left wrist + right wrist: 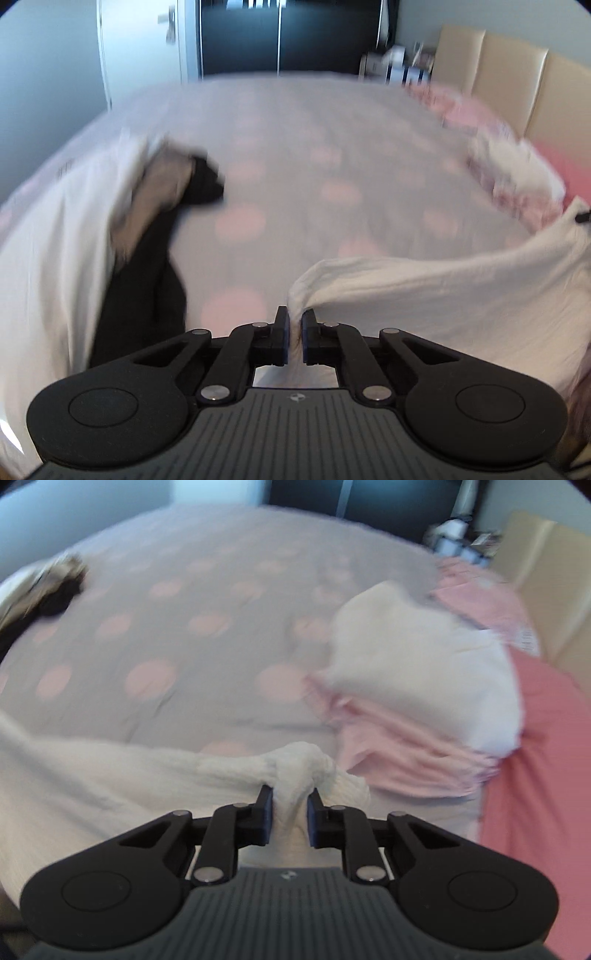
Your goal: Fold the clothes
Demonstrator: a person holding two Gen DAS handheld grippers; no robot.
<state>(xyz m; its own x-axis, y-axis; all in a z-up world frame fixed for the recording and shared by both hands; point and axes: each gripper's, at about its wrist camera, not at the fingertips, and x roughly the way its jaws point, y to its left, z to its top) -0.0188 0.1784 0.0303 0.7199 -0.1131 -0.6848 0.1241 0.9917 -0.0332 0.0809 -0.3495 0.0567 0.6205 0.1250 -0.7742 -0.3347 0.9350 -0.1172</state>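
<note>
A white garment (443,295) hangs stretched between the two grippers above the bed, its long axis running crosswise from 9 to 3 o'clock. The left gripper (294,325) has its fingers clamped on one bunched end; the right gripper (290,805) pinches the other end, cloth wadded between its fingers. Below lies a grey bedspread (184,627) with pink dots, a dark wardrobe (288,33) at 12 o'clock and a beige headboard (517,74) at 2. A heap of white, beige and black clothes (147,206) sits at 9 o'clock; folded white and pink items (424,686) rest at 2.
</note>
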